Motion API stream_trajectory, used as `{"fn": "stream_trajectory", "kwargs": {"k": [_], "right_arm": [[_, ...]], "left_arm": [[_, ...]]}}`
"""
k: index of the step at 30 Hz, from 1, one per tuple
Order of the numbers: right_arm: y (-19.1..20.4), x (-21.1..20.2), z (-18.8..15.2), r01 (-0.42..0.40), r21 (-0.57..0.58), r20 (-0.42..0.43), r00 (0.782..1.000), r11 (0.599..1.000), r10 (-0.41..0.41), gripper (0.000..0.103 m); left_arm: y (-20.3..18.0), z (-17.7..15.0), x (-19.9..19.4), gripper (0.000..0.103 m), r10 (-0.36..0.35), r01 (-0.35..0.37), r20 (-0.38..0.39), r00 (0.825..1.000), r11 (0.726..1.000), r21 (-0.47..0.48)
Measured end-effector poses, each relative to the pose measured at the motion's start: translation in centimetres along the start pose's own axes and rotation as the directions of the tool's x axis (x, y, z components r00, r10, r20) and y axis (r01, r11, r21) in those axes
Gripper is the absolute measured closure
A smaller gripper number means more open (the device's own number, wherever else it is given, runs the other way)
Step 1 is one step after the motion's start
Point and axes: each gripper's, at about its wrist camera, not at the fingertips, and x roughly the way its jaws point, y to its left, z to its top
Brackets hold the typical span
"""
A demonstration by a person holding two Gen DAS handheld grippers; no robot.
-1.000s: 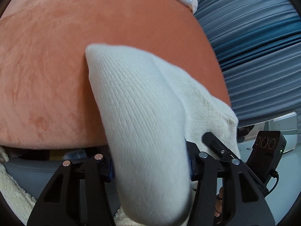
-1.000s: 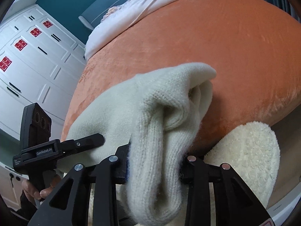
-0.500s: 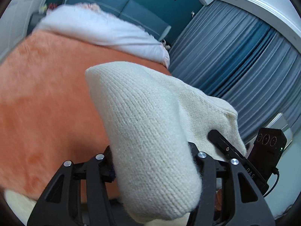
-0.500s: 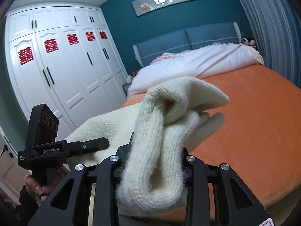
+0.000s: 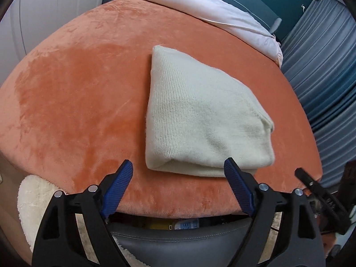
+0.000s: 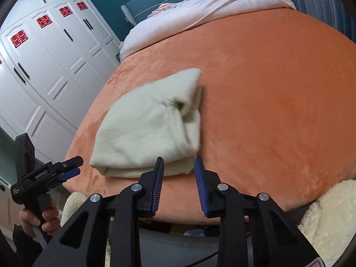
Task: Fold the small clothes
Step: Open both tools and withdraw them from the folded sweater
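Folded cream knit garment (image 5: 200, 115) lies flat on the orange blanket (image 5: 77, 102) of the bed, near the foot edge, just ahead of both tools. Neither tool touches it.

Hidden or unclear: what kind of garment it is, I can't tell. No sleeves or neck show, only a folded wedge with stacked layers at the near edge. Right wrist view is motion-blurred on the garment (image 6: 146, 124), so the crease on its right side reads soft. In the left view my right finger pad overlaps the near right corner of the fold. The right tool shows there only as a black sliver at frame edge (image 5: 316, 189). Under the bed edge, small clutter, too dim to identify.

Orientation: long axis runs away from me toward the white duvet (image 5: 200, 6) at the head of the bed, slightly angled left. Narrow end far, wide rolled fold near.

Left tool (image 5: 178, 173): jaws wide apart, nothing between them. In the right view it sits left of the garment (image 6: 69, 166), hand (image 6: 37, 218) on the grip. Right tool (image 6: 179, 173): jaws apart but narrow, nothing between them.

Cream fleece throw (image 6: 329, 218) hangs at the bed's foot.
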Motion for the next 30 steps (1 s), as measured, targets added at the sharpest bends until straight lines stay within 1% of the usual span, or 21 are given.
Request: {"fn": "stream_trajectory", "kwargs": {"k": [3, 4, 6, 7, 8, 9, 10, 11, 12, 13, 16, 18, 20, 22, 24, 25, 26, 28, 30], "right_arm": [[3.2, 0.5, 2.2, -0.004, -0.088, 0.009, 1.0, 0.996, 0.004, 0.09], [4.0, 0.8, 2.3, -0.008, -0.106, 0.005, 1.0, 0.994, 0.009, 0.095], [5.0, 2.6, 2.4, 0.013, -0.136, -0.005, 1.0, 0.991, -0.014, 0.096], [4.9, 3.6, 2.1, 0.031, -0.153, -0.03, 0.999, 0.988, -0.036, 0.096], [4.8, 5.4, 1.9, 0.065, -0.166, -0.066, 0.995, 0.984, -0.076, 0.096], [4.6, 7.3, 1.3, 0.104, -0.173, -0.111, 0.986, 0.98, -0.124, 0.096], [3.9, 9.7, 0.8, 0.133, -0.168, -0.189, 0.968, 0.977, -0.165, 0.097], [3.2, 10.9, 0.2, 0.128, -0.144, -0.22, 0.963, 0.981, -0.158, 0.1], [2.6, 10.9, -0.2, 0.112, -0.115, -0.203, 0.97, 0.987, -0.134, 0.101], [2.7, 10.3, -0.1, 0.11, -0.104, -0.191, 0.973, 0.989, -0.128, 0.101], [3.1, 8.5, 0.3, 0.12, -0.084, -0.191, 0.972, 0.989, -0.134, 0.1], [3.4, 6.7, 0.2, 0.138, -0.076, -0.158, 0.976, 0.988, -0.148, 0.094], [3.6, 5.1, -0.4, 0.18, -0.08, -0.112, 0.976, 0.981, -0.188, 0.089], [3.8, 3.9, -1.3, 0.214, -0.098, -0.083, 0.971, 0.972, -0.222, 0.088], [3.8, 3.3, -2.1, 0.241, -0.113, -0.066, 0.966, 0.964, -0.249, 0.085], [3.8, 2.9, -2.5, 0.257, -0.117, -0.052, 0.963, 0.959, -0.264, 0.078], [3.8, 2.5, -2.9, 0.273, -0.12, -0.035, 0.96, 0.955, -0.279, 0.068], [3.7, 2.1, -3.6, 0.301, -0.126, -0.005, 0.953, 0.945, -0.304, 0.059], [3.4, 2.0, -4.0, 0.317, -0.133, 0.004, 0.947, 0.939, -0.32, 0.055]], "left_arm": [[-1.6, 0.9, 0.2, 0.021, 0.061, -0.062, 0.019, 0.998, 0.997, 0.055], [-2.1, 0.4, -0.2, 0.021, 0.086, -0.087, 0.019, 0.996, 0.994, 0.07], [-1.9, 0.7, 1.2, 0.021, 0.148, -0.147, -0.003, 0.989, 0.984, 0.097], [-1.7, 0.8, 2.4, 0.021, 0.198, -0.195, -0.019, 0.98, 0.974, 0.112], [-1.4, 0.7, 3.7, 0.021, 0.253, -0.246, -0.046, 0.966, 0.961, 0.124], [-0.8, 0.6, 4.8, 0.02, 0.291, -0.28, -0.076, 0.954, 0.951, 0.132], [-0.1, 0.3, 5.9, 0.02, 0.288, -0.275, -0.11, 0.951, 0.954, 0.124], [0.5, 0.1, 6.3, 0.02, 0.278, -0.266, -0.123, 0.953, 0.959, 0.1], [0.8, -0.1, 6.2, 0.02, 0.263, -0.255, -0.115, 0.958, 0.964, 0.079], [0.7, -0.2, 6.0, 0.02, 0.263, -0.256, -0.107, 0.959, 0.963, 0.08], [-0.2, -0.3, 5.1, 0.02, 0.291, -0.282, -0.084, 0.953, 0.954, 0.1], [-1.1, -0.7, 4.0, 0.021, 0.299, -0.292, -0.062, 0.952, 0.951, 0.105], [-2.1, -1.1, 3.1, 0.021, 0.303, -0.297, -0.033, 0.952, 0.947, 0.123], [-3.1, -1.8, 2.5, 0.019, 0.307, -0.302, -0.012, 0.952, 0.942, 0.145], [-3.7, -2.1, 2.3, 0.018, 0.31, -0.306, 0.0, 0.951, 0.939, 0.157], [-4.2, -2.6, 2.1, 0.017, 0.309, -0.306, 0.008, 0.951, 0.938, 0.162], [-4.6, -3.0, 2.0, 0.017, 0.312, -0.31, 0.016, 0.95, 0.936, 0.166], [-5.1, -3.6, 2.1, 0.016, 0.315, -0.316, 0.029, 0.949, 0.934, 0.17], [-5.6, -4.3, 2.4, 0.015, 0.322, -0.323, 0.033, 0.946, 0.93, 0.177]]}}
